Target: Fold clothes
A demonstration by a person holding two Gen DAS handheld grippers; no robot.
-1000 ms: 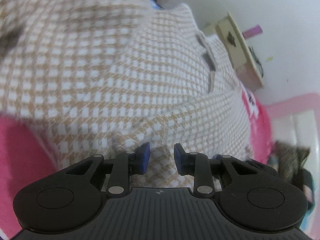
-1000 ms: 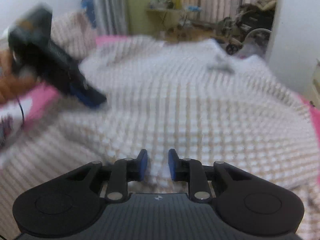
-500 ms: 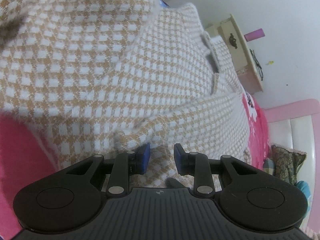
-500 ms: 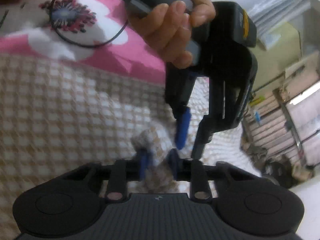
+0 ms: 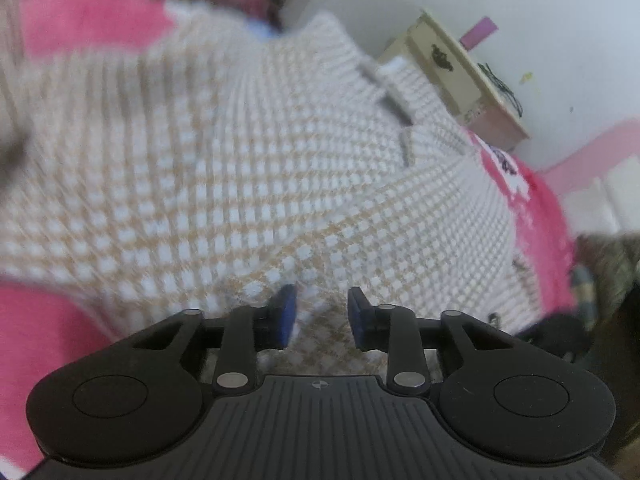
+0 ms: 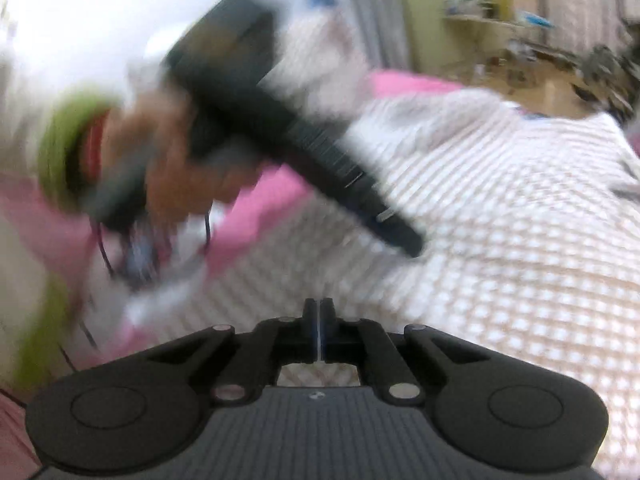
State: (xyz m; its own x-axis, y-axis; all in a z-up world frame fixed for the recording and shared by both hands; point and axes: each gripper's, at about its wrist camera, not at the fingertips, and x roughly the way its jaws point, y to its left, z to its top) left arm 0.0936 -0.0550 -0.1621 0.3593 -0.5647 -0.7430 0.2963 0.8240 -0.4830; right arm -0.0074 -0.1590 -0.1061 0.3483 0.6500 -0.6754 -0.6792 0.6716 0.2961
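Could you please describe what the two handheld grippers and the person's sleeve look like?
Both the left gripper and the right gripper are matte black with ribbed bodies, round side discs, silver pivot pins and blue finger pads. The blurred sleeve has a lime-green cuff.

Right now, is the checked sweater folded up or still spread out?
Mostly spread: the sweater lies wide across the pink bed, with only loose bunching near the left tool.

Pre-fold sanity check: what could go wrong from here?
1. Right gripper fingers are shut with no sweater visible between them: the grasp may have missed.
2. Left gripper fingers, just opened slightly, stand apart over the sweater; fabric could slip.
3. In the right view the left gripper crosses close: possible collision.
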